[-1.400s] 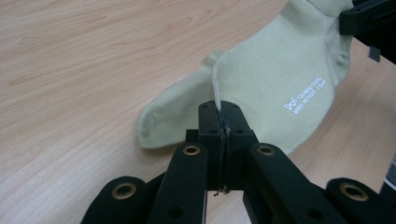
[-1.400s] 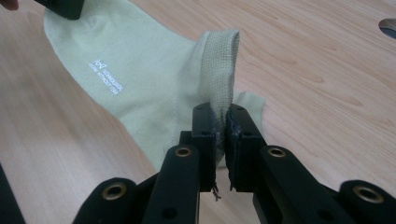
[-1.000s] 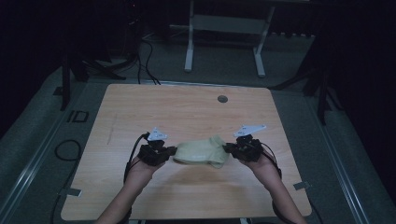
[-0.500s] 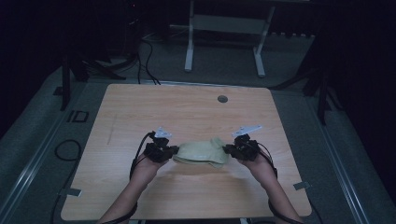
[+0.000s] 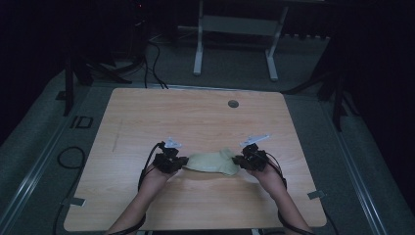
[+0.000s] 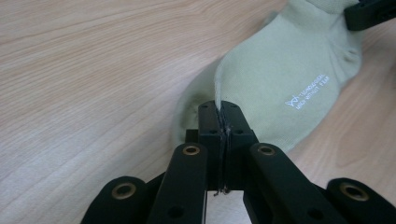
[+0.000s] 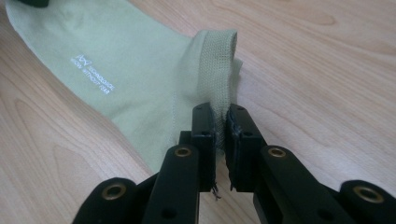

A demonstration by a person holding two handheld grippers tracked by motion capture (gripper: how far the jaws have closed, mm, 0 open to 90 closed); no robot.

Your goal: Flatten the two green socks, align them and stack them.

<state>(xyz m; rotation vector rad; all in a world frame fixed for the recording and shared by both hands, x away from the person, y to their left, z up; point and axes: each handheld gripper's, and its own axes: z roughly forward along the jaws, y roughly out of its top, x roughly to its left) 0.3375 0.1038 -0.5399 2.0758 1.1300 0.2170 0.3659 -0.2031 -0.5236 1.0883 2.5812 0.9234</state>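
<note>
1. Two forearms enter from the near edge of the desk [image 5: 147, 117], one hand on each gripper.
2. The left gripper [image 6: 219, 116] has its jaws pressed together on a thin edge of a pale green sock [image 6: 289, 74] at its toe end.
3. The right gripper [image 7: 220, 122] has its jaws nipping the ribbed cuff [image 7: 217, 60] of the sock, with fabric caught in the narrow gap between them.
4. The sock lies on the near half of the desk, stretched between the two grippers, with small white printed lettering [image 6: 307, 89] on its side.
5. Farther back, a round grommet [image 5: 233, 104] sits near the desk's far edge.
6. Beyond the desk, white frame legs [image 5: 198, 44] stand on grey carpet.
</note>
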